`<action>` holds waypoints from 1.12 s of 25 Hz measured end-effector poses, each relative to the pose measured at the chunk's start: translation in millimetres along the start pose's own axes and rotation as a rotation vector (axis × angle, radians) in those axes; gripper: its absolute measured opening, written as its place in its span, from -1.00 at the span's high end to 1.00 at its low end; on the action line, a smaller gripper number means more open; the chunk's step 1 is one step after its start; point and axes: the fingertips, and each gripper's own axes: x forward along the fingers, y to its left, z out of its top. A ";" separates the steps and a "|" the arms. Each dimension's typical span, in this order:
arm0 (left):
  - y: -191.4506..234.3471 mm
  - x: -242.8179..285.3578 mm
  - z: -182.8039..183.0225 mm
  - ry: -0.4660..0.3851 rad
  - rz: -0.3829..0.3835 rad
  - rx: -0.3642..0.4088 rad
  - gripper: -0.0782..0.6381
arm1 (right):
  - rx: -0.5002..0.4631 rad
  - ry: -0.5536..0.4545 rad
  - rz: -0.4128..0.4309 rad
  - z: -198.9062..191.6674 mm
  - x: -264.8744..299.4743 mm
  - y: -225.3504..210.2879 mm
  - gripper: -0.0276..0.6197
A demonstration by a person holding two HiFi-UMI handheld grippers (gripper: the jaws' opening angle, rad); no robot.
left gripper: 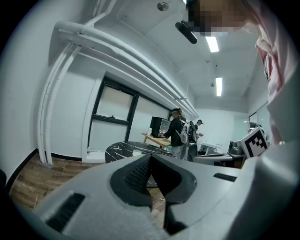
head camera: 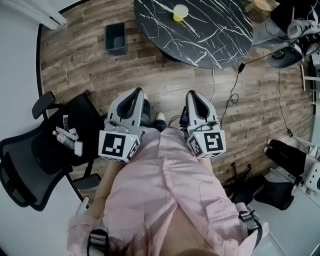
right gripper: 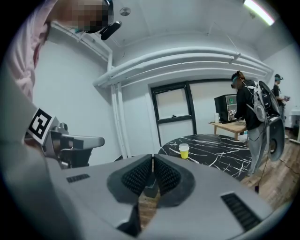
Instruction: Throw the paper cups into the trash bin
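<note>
on the table (head camera: 220,30) at 12 o'clock stands a cup (head camera: 180,12); the bin (head camera: 115,37) is at 11. left gripper (head camera: 135,95) and right gripper (head camera: 194,96) are closed, empty. cup looks light, thin, crushable: pinch its side gently.

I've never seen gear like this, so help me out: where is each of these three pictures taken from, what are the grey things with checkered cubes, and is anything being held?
No robot here: a person in pink holds grey tongs in each hand. The top-down picture comes from a camera on their head and shows the left tongs and right tongs pointing forward. The checkered cubes are part of the tongs. The other two pictures come from cameras riding on each pair of tongs. Both are shut and hold nothing. Ahead, a yellow paper cup stands on the round black marble table; a dark trash bin stands on the wooden floor left of it.
</note>
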 end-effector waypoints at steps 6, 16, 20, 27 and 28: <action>35.3 16.3 8.5 0.008 -0.041 0.010 0.74 | 0.001 -0.014 -0.035 11.2 36.2 12.5 0.82; 66.8 27.7 11.6 0.026 -0.068 -0.006 0.74 | 0.030 -0.008 -0.106 10.5 55.1 15.7 0.82; 73.2 30.2 10.6 0.030 -0.058 -0.013 0.74 | 0.035 0.001 -0.109 9.9 61.6 13.5 0.82; 81.0 40.0 10.1 0.047 -0.025 -0.022 0.74 | 0.040 0.015 -0.066 13.9 83.4 8.6 0.82; 82.3 43.0 11.5 0.048 -0.018 -0.020 0.74 | 0.040 0.016 -0.059 15.1 87.8 6.5 0.82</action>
